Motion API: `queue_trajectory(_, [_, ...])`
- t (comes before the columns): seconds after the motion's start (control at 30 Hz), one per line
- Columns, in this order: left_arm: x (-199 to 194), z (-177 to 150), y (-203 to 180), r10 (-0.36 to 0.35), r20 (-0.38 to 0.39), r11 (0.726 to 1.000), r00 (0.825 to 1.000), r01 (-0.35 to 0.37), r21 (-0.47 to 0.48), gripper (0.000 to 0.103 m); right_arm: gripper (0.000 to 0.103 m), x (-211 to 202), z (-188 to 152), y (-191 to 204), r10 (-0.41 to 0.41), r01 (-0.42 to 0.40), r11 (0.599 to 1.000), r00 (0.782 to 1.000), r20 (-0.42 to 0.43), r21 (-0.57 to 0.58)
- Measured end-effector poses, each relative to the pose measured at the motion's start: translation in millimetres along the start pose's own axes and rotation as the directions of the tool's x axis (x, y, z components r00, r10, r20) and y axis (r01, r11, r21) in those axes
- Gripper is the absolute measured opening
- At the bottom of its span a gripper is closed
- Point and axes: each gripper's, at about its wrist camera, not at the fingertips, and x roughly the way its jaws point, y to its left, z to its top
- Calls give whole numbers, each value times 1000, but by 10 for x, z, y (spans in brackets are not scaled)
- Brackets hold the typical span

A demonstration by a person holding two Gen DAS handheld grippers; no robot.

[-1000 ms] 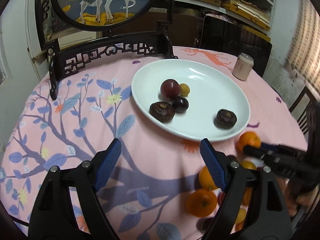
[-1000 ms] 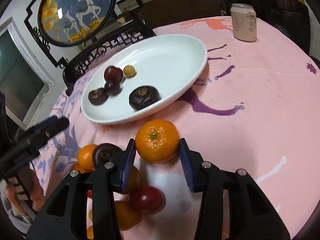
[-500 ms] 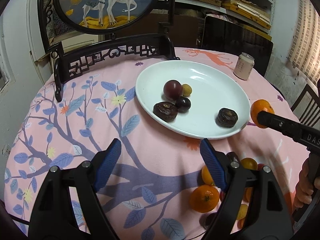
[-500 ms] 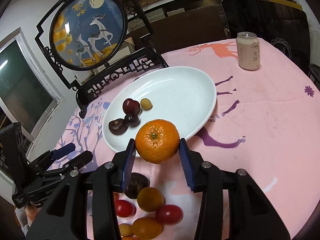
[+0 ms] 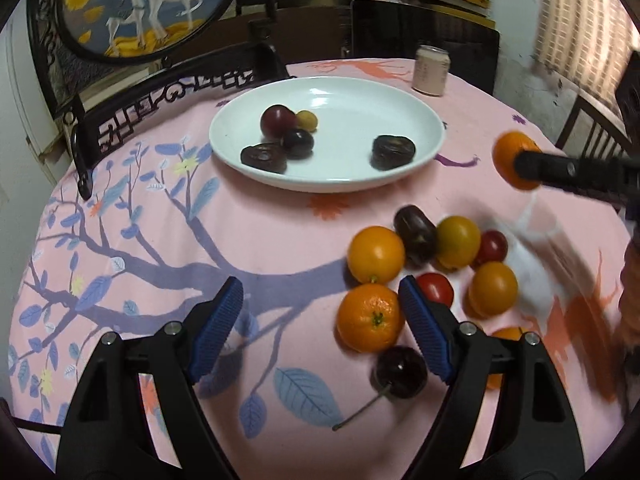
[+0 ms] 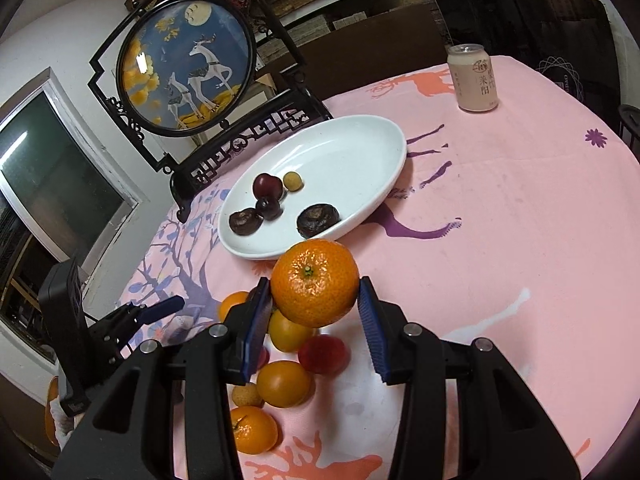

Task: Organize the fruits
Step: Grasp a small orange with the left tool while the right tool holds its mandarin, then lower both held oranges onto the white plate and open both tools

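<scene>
Two grippers are ours: the right gripper (image 6: pixel 314 330) clenches a mandarin (image 6: pixel 315 283) lifted clear of the loose fruit pile (image 6: pixel 284 384), presumably bound for the plate. Our left gripper (image 5: pixel 320 322) hangs released above the tablecloth (image 5: pixel 260 240), beside another orange (image 5: pixel 370 323). Beyond, the white plate (image 6: pixel 360 148) holds five small fruits, with room left.
</scene>
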Motion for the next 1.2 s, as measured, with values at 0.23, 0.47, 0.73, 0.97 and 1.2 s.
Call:
queue_trajectory(0.23, [0, -128, -100, -48, -33, 998, 998, 49, 37, 77, 44, -5, -10, -5, 2, -2, 1000, 1000, -2, 4])
queue_trajectory(0.47, [75, -104, -116, -140, -53, 990, 989, 141, 16, 37, 44, 4, -34, 36, 2, -2, 1000, 1000, -4, -7])
queue_trajectory(0.73, [-100, 132, 16, -96, 25, 995, 995, 97, -37, 36, 44, 40, 95, 121, -36, 37, 999, 999, 39, -32])
queue_trajectory(0.97, [206, 878, 255, -6, 61, 991, 998, 14, -131, 41, 45, 624, 562, 297, -61, 63, 997, 997, 37, -53])
queue_trajectory(1.2, [346, 819, 359, 51, 80, 985, 995, -37, -167, 80, 62, 509, 555, 121, -62, 65, 998, 993, 104, -26])
